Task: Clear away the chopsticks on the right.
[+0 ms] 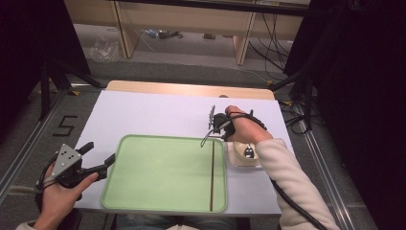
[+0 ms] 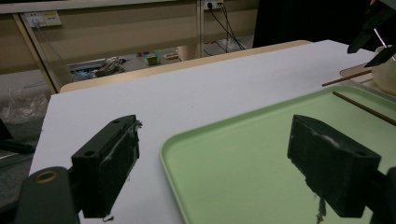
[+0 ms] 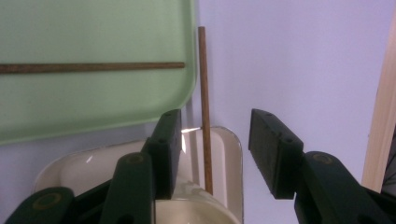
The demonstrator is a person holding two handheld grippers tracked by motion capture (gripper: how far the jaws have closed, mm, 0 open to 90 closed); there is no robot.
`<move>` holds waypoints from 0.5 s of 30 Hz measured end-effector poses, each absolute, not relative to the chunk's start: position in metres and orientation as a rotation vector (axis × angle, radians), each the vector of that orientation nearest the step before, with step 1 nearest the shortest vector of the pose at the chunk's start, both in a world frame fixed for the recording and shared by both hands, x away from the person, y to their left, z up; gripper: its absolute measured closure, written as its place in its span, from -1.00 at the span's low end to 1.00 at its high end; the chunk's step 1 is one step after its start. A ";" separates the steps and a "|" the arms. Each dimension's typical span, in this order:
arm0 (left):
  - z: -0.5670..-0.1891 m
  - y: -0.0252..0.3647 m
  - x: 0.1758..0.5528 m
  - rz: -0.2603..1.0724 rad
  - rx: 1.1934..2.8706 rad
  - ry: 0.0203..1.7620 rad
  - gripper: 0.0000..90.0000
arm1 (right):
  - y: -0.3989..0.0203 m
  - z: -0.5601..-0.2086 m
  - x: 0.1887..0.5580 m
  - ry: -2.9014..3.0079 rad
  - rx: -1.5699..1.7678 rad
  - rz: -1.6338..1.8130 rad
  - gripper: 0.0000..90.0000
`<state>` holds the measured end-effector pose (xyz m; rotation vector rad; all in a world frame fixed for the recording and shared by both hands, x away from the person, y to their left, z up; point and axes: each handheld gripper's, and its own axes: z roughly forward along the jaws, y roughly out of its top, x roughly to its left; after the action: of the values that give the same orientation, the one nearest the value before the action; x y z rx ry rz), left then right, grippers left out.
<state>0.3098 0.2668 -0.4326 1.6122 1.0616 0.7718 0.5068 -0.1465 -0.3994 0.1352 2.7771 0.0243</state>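
Observation:
A light green tray (image 1: 158, 172) lies on the white table (image 1: 158, 112). One brown chopstick (image 1: 212, 177) lies in the tray along its right side. A second chopstick (image 3: 204, 102) leans with one end in a cream dish (image 3: 231, 154) and the other on the table by the tray's corner. My right gripper (image 3: 219, 135) is open over the dish, and this chopstick runs between its jaws, closer to one, ungripped. My left gripper (image 2: 215, 154) is open at the tray's left edge (image 2: 173, 154), with one jaw over the table and the other over the tray.
The cream dish (image 1: 239, 158) sits on the table just right of the tray, with a small dark item (image 1: 248, 152) in it. A wooden strip (image 1: 191, 88) borders the table's far edge. Floor and cables lie beyond.

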 end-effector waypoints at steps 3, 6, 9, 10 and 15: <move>-0.433 0.267 0.310 0.772 1.613 1.062 -0.64 | -0.146 -0.401 0.508 2.801 0.073 0.014 0.22; -0.433 0.267 0.310 0.772 1.613 1.061 -0.64 | -0.147 -0.403 0.512 2.821 0.068 0.012 0.21; -0.433 0.267 0.310 0.771 1.613 1.061 -0.64 | -0.148 -0.404 0.517 2.794 0.072 0.007 0.21; -0.433 0.267 0.310 0.771 1.612 1.061 -0.64 | -0.148 -0.406 0.515 2.793 0.103 -0.002 0.21; -0.433 0.267 0.310 0.772 1.612 1.062 -0.64 | -0.147 -0.410 0.514 2.769 0.087 -0.011 0.23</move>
<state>0.3098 0.2667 -0.4326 1.6124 1.0620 0.7717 0.5138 -0.1465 -0.4103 0.0869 2.7688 -0.0112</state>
